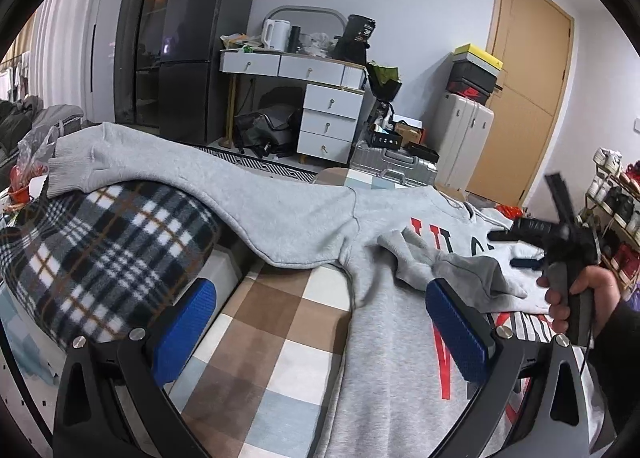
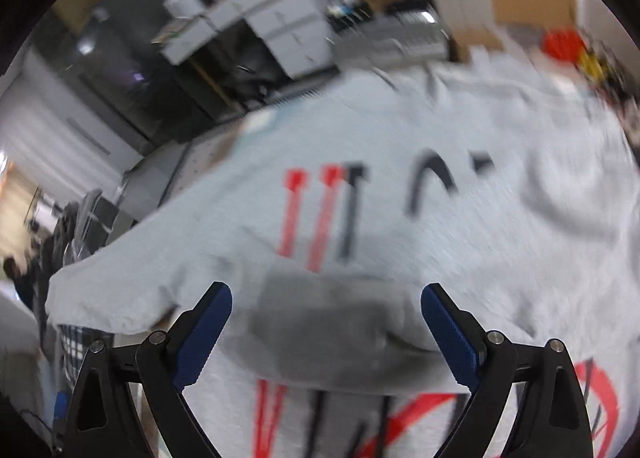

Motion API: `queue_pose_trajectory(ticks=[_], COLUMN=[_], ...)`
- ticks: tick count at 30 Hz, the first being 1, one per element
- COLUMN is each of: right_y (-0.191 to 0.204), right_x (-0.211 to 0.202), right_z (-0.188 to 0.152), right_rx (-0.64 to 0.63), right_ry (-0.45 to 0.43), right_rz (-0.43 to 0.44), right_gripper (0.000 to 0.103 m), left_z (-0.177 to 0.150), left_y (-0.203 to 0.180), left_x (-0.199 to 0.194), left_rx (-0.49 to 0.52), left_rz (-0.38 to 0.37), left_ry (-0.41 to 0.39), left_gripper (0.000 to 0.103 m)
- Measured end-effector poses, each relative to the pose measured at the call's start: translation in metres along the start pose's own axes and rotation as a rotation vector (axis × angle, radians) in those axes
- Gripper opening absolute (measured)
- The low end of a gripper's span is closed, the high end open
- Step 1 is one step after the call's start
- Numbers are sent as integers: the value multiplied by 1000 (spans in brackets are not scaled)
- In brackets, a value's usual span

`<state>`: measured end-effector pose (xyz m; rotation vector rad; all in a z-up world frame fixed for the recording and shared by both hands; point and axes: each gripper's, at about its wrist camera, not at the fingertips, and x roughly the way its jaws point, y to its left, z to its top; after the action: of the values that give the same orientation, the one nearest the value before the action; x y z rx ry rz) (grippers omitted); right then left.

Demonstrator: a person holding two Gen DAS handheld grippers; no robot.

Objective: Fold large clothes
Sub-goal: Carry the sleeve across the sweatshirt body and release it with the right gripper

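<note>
Right wrist: right gripper [image 2: 326, 332] tilted down — jaws wide.

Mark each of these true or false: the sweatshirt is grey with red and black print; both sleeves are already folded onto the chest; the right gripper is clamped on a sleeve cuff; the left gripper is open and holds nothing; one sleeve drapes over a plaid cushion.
1. The sweatshirt is grey with red and black print. True.
2. Both sleeves are folded onto the chest. False: only the folded sleeve lies there; the outstretched sleeve still reaches sideways.
3. The right gripper is clamped on a cuff. False: its jaws stand wide apart above the cloth.
4. The left gripper is open and holds nothing. True.
5. The outstretched sleeve drapes over the plaid cushion. True.
</note>
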<state>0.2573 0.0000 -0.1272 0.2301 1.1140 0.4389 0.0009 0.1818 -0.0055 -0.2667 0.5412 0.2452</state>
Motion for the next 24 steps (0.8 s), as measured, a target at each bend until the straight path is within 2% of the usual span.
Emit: queue_pose_trajectory(ticks=[2, 4, 6, 8, 10, 12, 15, 18, 22, 24], right_y=[-13, -16, -11, 5, 18, 23, 19, 5, -5, -9], right_x=[10, 29, 30, 27, 28, 24, -13, -54, -113, -126], right_z=[-5, -8, -16, -33, -57, -69, -89, -101, -135, -150], right_rx=[-6, -10, -43, -100, -134, -146, -127, -57, -46, -51], right_ry=[8, 109, 150, 207, 300, 310, 211, 57, -129, -191], right_rz=[-13, 18, 39, 118, 209, 221, 277, 294, 242, 218], right_gripper=[97, 97, 98, 98, 95, 94, 95, 97, 102, 103], left_z=[-1, -2, -3, -3, -3, -3, -4, -4, -4, -4], left_y=[-3, -5, -4, -5, -6, -7, -7, -6, -5, -5], left_x=[0, 1, 3, 6, 6, 5, 4, 6, 9, 9], left_rx=[18, 28, 29, 32, 32, 33, 40, 38, 29, 24], left_rz=[4, 7, 5, 4, 5, 8, 24, 36, 52, 50], left_ry=[-3, 1, 11, 21, 24, 23, 19, 19, 29, 24], left_gripper=[102, 102, 102, 102, 102, 102, 102, 102, 102, 102])
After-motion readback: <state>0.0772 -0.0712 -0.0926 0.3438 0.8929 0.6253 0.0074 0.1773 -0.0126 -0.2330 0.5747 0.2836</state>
